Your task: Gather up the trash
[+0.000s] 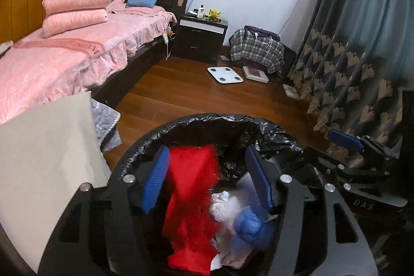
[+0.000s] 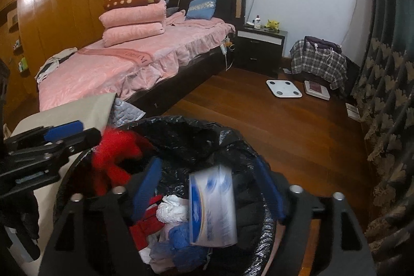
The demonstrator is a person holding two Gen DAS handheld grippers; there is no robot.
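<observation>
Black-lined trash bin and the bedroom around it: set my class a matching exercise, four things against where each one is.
Things:
1. fuzzy red cloth
2. blue-and-white plastic packet
3. white square bathroom scale
4. small yellow plush toy

Places:
A. on the dark nightstand
B. between the open left gripper pads
C. on the wooden floor
D. between the open right gripper pads

Pairs: 1-B, 2-D, 3-C, 4-A

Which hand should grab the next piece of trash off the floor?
Right, probably. Both grippers, left and right, hang open over the bin, but the right one sits on the open-floor side; a pale board flanks the left.
</observation>
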